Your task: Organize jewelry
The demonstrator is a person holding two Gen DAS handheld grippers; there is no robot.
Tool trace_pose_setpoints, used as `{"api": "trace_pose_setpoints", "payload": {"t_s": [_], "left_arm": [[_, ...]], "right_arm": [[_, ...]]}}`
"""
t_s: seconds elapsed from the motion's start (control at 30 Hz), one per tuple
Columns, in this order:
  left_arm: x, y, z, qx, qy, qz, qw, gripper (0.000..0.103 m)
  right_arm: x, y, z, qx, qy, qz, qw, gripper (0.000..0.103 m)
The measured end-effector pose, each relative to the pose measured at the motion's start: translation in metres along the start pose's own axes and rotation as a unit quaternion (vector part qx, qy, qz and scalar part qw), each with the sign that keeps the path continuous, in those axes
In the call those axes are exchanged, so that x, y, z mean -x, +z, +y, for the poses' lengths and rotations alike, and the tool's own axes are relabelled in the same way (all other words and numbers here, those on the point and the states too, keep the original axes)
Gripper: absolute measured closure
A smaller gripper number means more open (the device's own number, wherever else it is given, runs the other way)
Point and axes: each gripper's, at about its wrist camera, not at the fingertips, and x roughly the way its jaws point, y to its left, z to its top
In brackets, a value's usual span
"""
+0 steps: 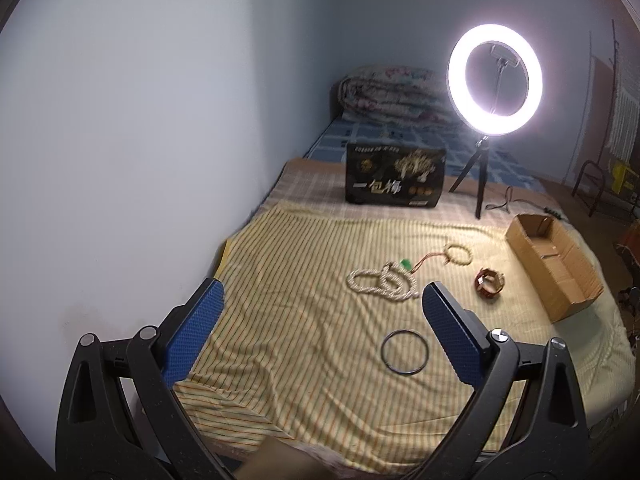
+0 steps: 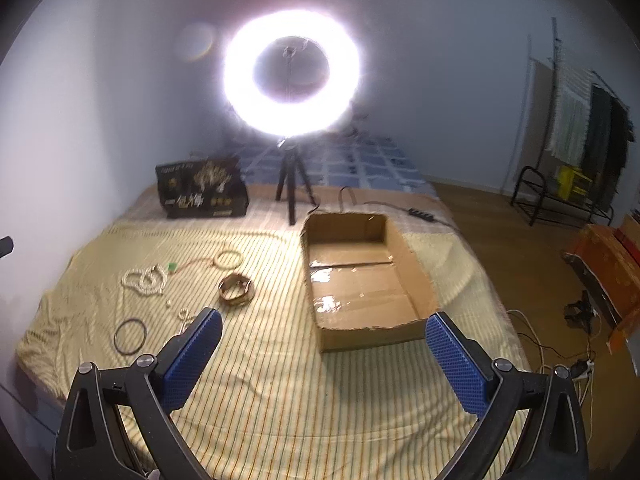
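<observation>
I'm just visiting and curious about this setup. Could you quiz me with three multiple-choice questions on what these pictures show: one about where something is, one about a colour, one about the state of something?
1. Where does the black bangle lie?
A. Inside the cardboard box
B. On the striped blanket
C. On the floor

2. What colour are the pads of each hand-held gripper?
A. Blue
B. Red
C. White

3. What is in the cardboard box?
A. All the jewelry
B. One necklace
C. Nothing

Answers:
1. B: it rests flat on the striped blanket, apart from the box.
2. A: the left hand-held gripper and right hand-held gripper both show blue textured pads, spread wide open.
3. C: only the bare taped bottom shows; the bead necklace and brown bracelet lie outside.
</observation>
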Motion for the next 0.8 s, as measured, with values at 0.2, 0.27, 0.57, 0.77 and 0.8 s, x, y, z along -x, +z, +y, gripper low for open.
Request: {"api": "trace_pose_setpoints", "payload": {"t_s": [0.2, 0.27, 0.57, 0.77, 0.8], "left_arm": [[-0.036, -0.006, 0.007, 0.005, -0.027, 0.039, 0.9989, 0.002], [-0.047, -0.007, 0.007, 0.014, -0.039, 0.051, 0.9979, 0.002], [-0.108, -0.007, 0.000, 0.033, -0.073, 0.106, 0.9911, 0.018], [-0.160, -0.001, 0.002, 0.054, -0.082, 0.144, 0.9847, 0.036], [-0.170, 0.000, 0.003, 0.056, -0.083, 0.149, 0.9837, 0.038]], "right_arm": [[-0.028, -0.001, 0.015, 0.027, 0.028, 0.031, 0.999, 0.000], [-0.038, -0.001, 0.020, 0.034, 0.036, 0.041, 0.998, 0.000], [-0.083, -0.002, 0.047, 0.067, 0.068, 0.079, 0.992, 0.000], [-0.114, -0.004, 0.070, 0.108, 0.087, 0.100, 0.985, 0.002], [-0.118, -0.005, 0.072, 0.112, 0.091, 0.104, 0.984, 0.002]]}}
